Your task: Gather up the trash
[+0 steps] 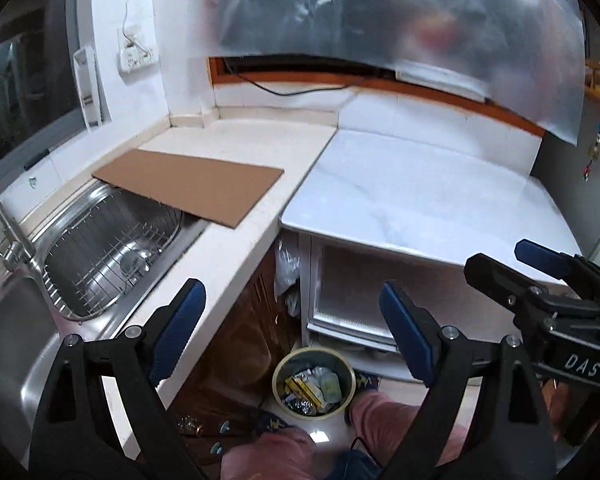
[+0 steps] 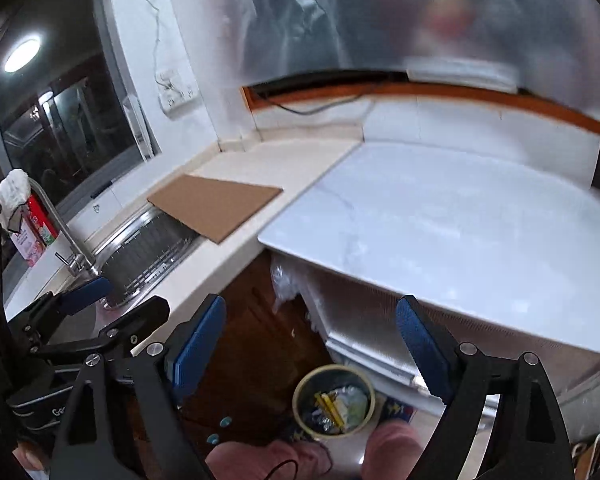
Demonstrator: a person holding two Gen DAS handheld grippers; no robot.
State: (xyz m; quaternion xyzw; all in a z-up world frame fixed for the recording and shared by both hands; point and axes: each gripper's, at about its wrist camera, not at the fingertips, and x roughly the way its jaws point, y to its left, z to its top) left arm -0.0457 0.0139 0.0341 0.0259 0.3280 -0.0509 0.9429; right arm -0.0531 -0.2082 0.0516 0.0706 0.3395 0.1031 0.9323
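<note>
We see the trash bin [image 1: 314,381] on the floor, holding wrappers [image 1: 312,390]. Above it our left gripper [image 1: 292,328] and right gripper [image 2: 312,344] hang with fingers spread wide, holding nothing. Up and left of the bin, a cardboard sheet [image 1: 192,184] partly covers the sink [image 1: 100,256].

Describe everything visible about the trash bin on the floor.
The trash bin is a small round container with a pale yellowish rim and darker walls, standing upright and uncovered on the floor by the wooden cabinet, below the white counter's edge. It holds crumpled wrappers, some yellow, some silvery. Neither gripper touches it.
</note>
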